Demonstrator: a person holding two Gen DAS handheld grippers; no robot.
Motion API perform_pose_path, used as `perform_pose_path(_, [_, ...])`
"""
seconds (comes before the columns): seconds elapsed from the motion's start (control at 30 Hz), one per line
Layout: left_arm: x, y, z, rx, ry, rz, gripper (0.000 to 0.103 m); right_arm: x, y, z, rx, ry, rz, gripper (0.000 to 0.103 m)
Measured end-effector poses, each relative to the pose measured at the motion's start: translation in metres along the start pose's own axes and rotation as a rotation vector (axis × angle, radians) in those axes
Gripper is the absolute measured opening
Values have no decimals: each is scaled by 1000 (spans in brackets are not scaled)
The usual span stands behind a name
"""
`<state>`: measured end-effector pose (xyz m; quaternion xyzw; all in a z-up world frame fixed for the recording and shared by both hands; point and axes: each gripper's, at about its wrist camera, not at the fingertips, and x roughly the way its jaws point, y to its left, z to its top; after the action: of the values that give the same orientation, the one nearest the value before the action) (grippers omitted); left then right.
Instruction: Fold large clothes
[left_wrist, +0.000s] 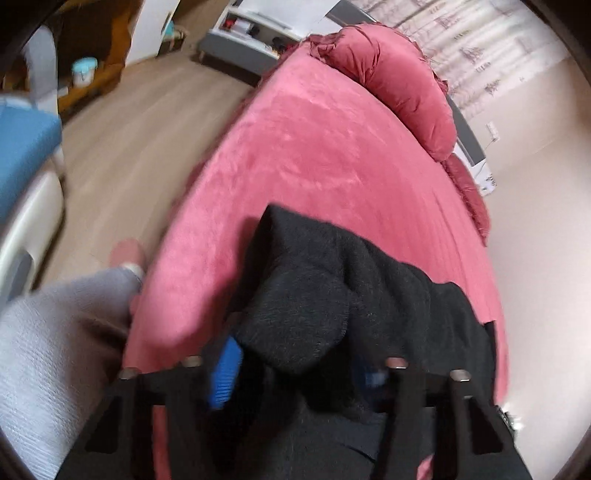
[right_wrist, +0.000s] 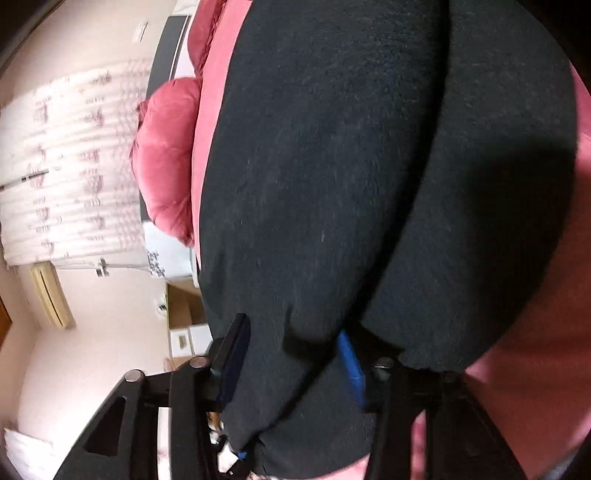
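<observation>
A black fleece garment (left_wrist: 332, 291) lies on the pink bed (left_wrist: 314, 155), bunched at the near edge. It also fills most of the right wrist view (right_wrist: 351, 166). My left gripper (left_wrist: 299, 369) has the black cloth draped between its blue-padded fingers (left_wrist: 225, 373); the jaws stand fairly wide apart with cloth between them. My right gripper (right_wrist: 295, 358) also has the black cloth between its fingers (right_wrist: 351, 362), which stand apart with a thick fold of cloth in the gap.
Pink pillows (left_wrist: 399, 81) lie at the head of the bed. Wooden floor (left_wrist: 140, 140) lies left of the bed, with a blue-topped chair (left_wrist: 26, 155) and my grey-trousered leg (left_wrist: 55, 350). A curtain (right_wrist: 74, 166) and wall are beyond the bed.
</observation>
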<state>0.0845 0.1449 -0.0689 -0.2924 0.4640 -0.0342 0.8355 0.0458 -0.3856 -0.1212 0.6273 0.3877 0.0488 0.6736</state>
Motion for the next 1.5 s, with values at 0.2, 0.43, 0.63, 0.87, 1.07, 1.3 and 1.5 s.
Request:
perform_pose_path(0.2, [-68,-31,10,48,-78,-119,34,-47,64,-2,-201,-33,128,7])
perform_pose_path(0.43, [-78,-5,-48,67,21,-83,34,-99,49,-21,-285,30,72,6])
perform_pose_path(0.63, [-35,-2,-83,219,26,57,37,-68,-19,-18,-230,61,-204,8])
perform_pose_path(0.87, [-29,-7,-68,238,36,102,41,-85,38,-32,-545,22,-232,11])
perform_pose_path(1.07, [-76,0,-76,233,-86,185,75,-97,38,-36,-562,-34,-539,41])
perform_pose_path(1.3, [-74,-39,-47,204,-264,201,72,-84,114,-44,-869,-154,-475,42])
perform_pose_path(1.5, [9,-138,-49,545,-163,93,72,49,159,-53,-1121,0,-487,42])
